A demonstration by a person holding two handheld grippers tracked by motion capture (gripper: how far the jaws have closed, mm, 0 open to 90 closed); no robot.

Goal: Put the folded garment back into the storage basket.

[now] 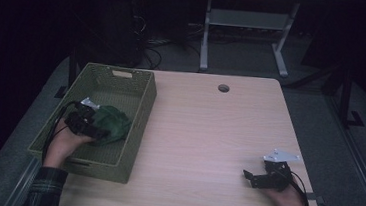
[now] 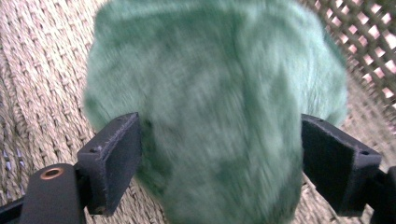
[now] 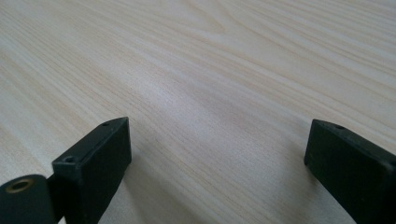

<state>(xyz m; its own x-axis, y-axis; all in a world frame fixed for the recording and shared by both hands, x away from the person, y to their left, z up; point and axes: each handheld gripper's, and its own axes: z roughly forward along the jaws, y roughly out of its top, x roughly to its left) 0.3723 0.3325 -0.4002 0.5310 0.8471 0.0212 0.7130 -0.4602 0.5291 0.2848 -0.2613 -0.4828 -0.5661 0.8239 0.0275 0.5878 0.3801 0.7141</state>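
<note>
A green furry soft thing (image 1: 114, 123) lies inside the olive woven basket (image 1: 146, 111) at the table's left. My left gripper (image 1: 96, 127) reaches into the basket from the near side. In the left gripper view the green furry thing (image 2: 215, 70) sits between the wide-spread jaws of my left gripper (image 2: 219, 158), its fur brushing the pads without being squeezed, and the woven basket floor (image 2: 42, 70) lies underneath. My right gripper (image 1: 250, 178) rests low over the table's near right corner. In the right gripper view the right gripper (image 3: 217, 158) is open over bare wood, nothing between its jaws.
The light wooden table (image 1: 208, 135) has a round cable hole (image 1: 223, 88) near its far edge. The basket takes up the table's left side and overhangs the left edge. Beyond the table stands a grey desk frame (image 1: 205, 39) on a dark floor.
</note>
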